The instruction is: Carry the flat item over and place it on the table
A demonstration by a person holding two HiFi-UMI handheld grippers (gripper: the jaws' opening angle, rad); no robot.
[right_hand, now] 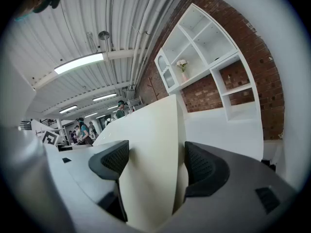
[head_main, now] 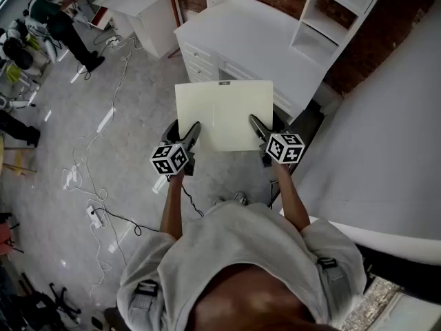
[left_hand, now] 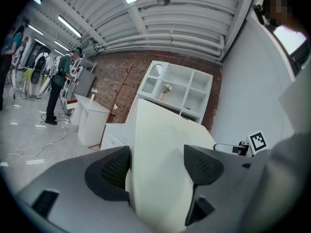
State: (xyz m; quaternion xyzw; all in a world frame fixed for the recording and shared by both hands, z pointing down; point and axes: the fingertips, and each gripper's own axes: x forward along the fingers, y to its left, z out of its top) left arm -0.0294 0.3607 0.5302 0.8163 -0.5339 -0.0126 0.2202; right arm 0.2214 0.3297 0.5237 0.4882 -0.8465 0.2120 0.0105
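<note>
Cream flat rectangular board (head_main: 224,114) hangs in the air in front of the person, roughly level, above the grey concrete floor (head_main: 138,95) and just short of the white counter (head_main: 248,40) ahead. It is carried by 2 grips on its near end. The left hand-held gripper (head_main: 187,135) clamps the near-left corner and the right hand-held gripper (head_main: 260,129) the near-right corner. In each gripper view the board fills the gap between the black ribbed pads, so both look closed on it with jaws set wide.

From both grippers the board runs straight forward, away from the body, with its far edge leading toward the counter. Neither hand is nearer and the load is shared evenly. I judge that the carry is under way and the placing not yet begun. The far edge must clear the counter's front edge, beside the white shelf unit (head_main: 331,12).
</note>
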